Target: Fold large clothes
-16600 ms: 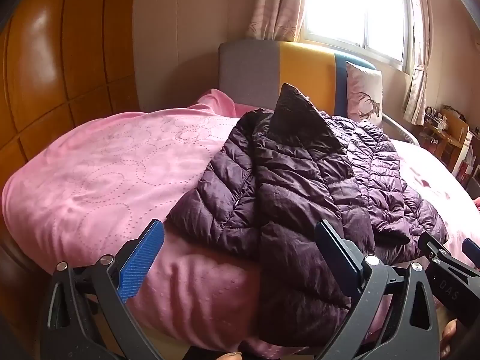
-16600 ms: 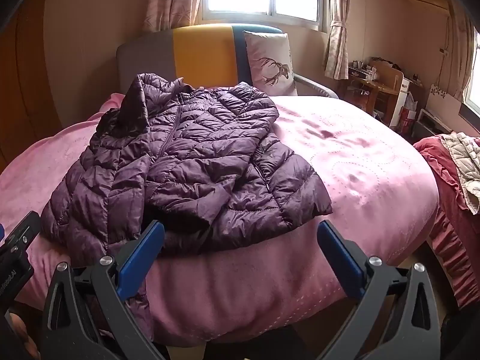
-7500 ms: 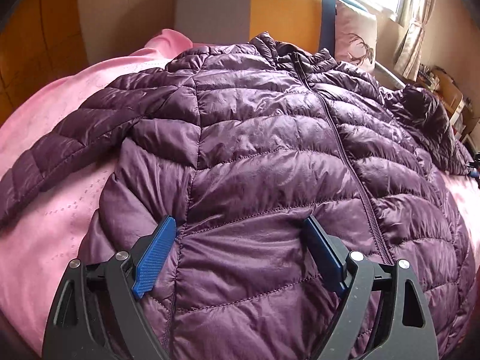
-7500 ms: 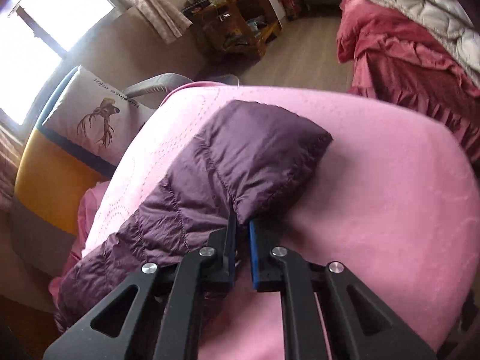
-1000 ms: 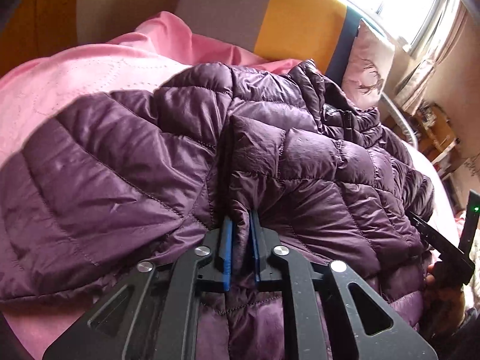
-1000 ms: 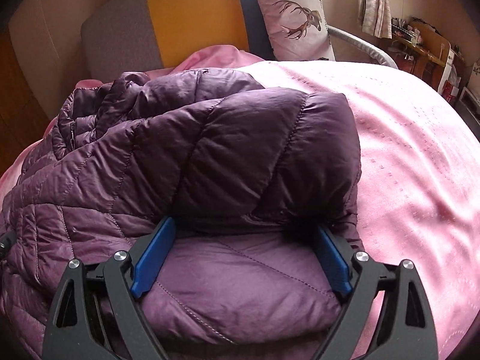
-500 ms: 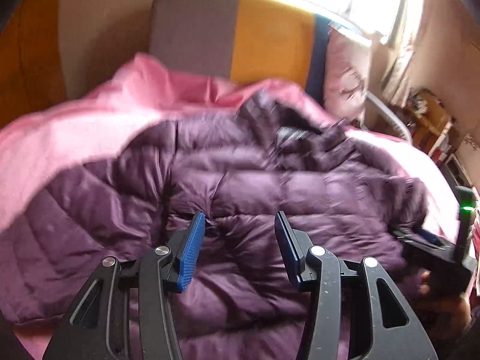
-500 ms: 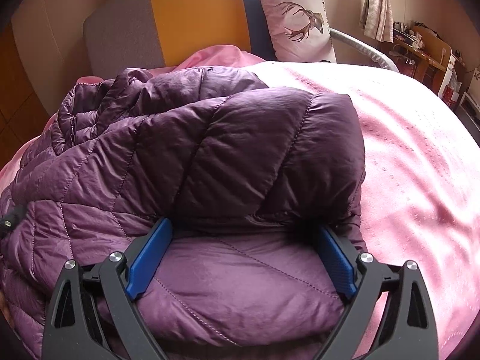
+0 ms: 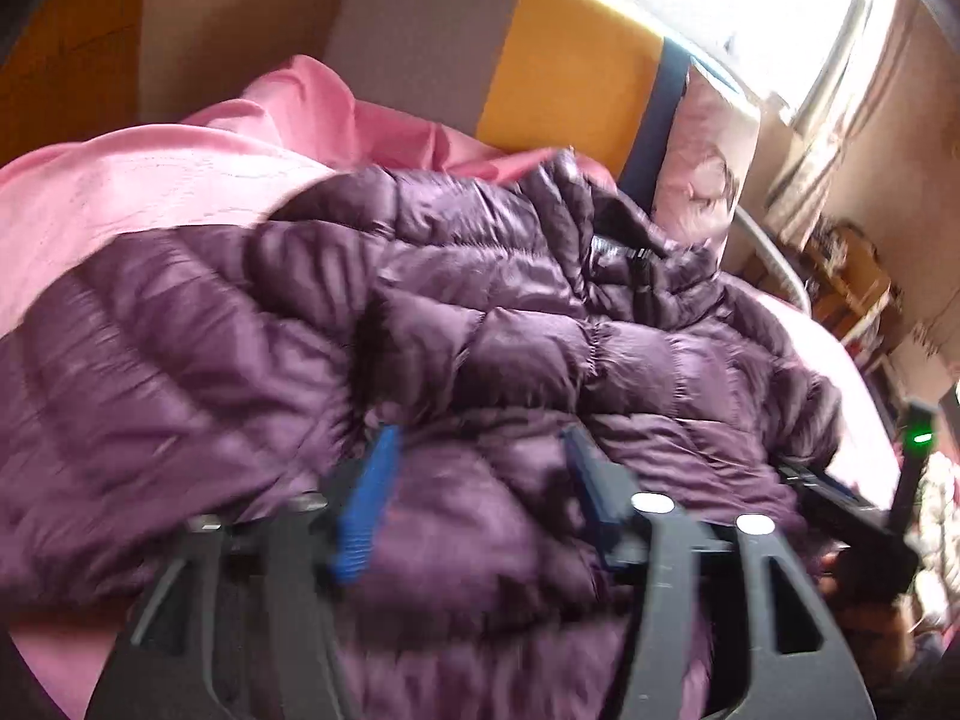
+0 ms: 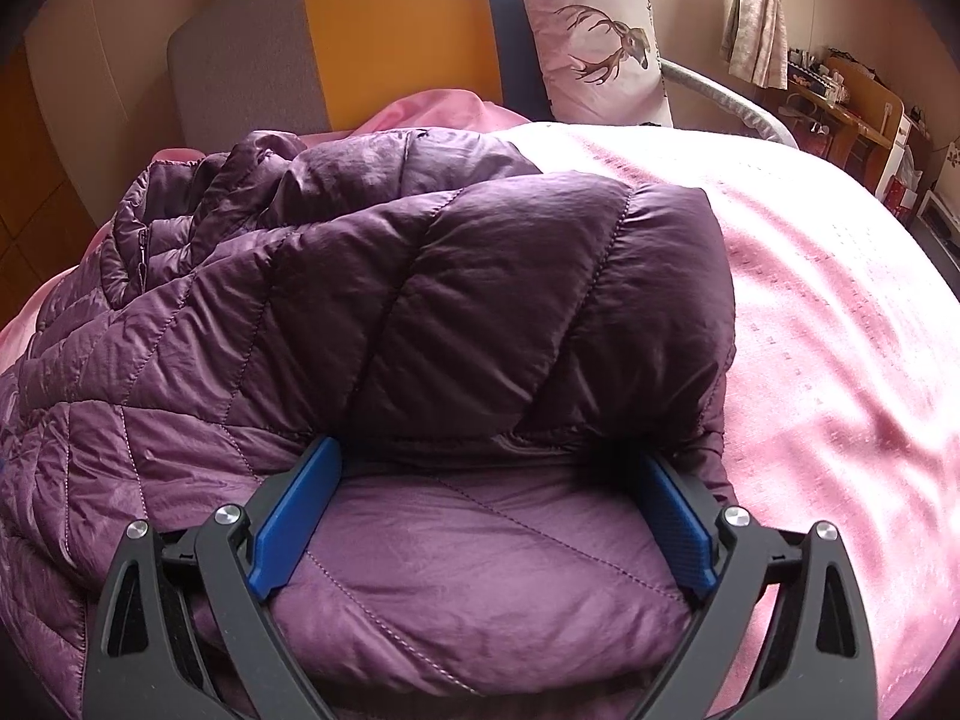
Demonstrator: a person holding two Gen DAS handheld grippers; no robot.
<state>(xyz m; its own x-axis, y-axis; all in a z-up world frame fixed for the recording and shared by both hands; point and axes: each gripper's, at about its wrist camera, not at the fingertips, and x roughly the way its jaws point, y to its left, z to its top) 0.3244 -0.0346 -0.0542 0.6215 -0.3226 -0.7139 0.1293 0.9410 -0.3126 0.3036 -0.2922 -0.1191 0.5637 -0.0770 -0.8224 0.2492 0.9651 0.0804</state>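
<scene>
One purple quilted jacket point(image 10: 372, 300), lying across centre and left of your right wrist view on the pink bedspread point(image 10: 840, 312), a sleeve folded over its body. Its long axis runs from lower frame up toward the collar at upper left. Right gripper point(image 10: 480, 516): jaws spread wide, astride the sleeve cuff, pressing nothing. Left gripper point(image 9: 480, 504): jaws have just been opening; fabric bulges between them, apparently released, though blur hampers reading. Your right hand sits nearer the folded edge. Beyond: grey-and-yellow headboard point(image 10: 390, 36), deer-print pillow point(image 10: 594, 42), wooden desk point(image 10: 852, 102) at far right.
</scene>
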